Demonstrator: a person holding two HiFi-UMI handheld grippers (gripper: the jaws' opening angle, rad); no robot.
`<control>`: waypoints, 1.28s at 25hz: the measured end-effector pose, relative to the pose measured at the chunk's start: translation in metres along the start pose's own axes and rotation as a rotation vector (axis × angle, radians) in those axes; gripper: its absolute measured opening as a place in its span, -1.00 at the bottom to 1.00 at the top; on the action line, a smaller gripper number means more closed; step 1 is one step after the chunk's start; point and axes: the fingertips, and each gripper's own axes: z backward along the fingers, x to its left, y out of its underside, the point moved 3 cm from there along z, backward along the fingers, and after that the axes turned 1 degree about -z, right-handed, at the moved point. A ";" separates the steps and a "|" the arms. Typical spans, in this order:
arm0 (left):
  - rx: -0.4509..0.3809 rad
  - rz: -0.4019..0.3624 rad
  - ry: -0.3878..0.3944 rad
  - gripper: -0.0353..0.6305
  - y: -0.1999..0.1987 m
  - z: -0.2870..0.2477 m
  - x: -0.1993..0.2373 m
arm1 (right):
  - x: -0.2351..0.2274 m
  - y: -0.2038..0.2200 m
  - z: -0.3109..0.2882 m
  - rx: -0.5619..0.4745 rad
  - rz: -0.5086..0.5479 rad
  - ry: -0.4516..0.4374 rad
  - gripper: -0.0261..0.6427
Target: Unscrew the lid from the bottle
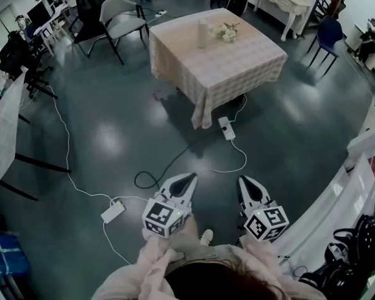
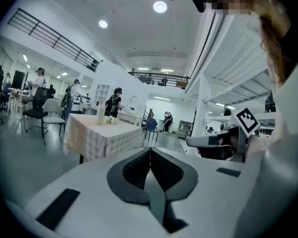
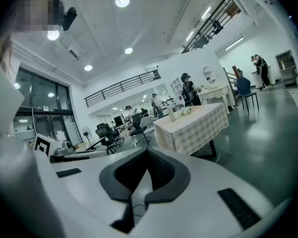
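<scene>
A pale bottle [image 1: 202,33] stands upright on a table with a checked cloth [image 1: 237,67], far ahead of me across the floor. It also shows small in the left gripper view as the bottle [image 2: 100,114] and in the right gripper view as the bottle [image 3: 172,114]. My left gripper [image 1: 189,179] and right gripper [image 1: 245,181] are held close to my body, side by side, well short of the table. Both are shut with nothing between their jaws.
White flowers [image 1: 225,32] lie beside the bottle. A power strip [image 1: 226,128] and cables run over the dark floor between me and the table. Chairs [image 1: 122,17] and desks stand at the back left, a white railing [image 1: 353,186] at my right, a blue chair [image 1: 328,36] far right.
</scene>
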 end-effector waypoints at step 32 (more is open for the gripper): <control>0.003 -0.068 -0.041 -0.81 -0.008 -0.014 -0.026 | -0.018 -0.010 0.030 -0.061 0.024 0.038 -0.89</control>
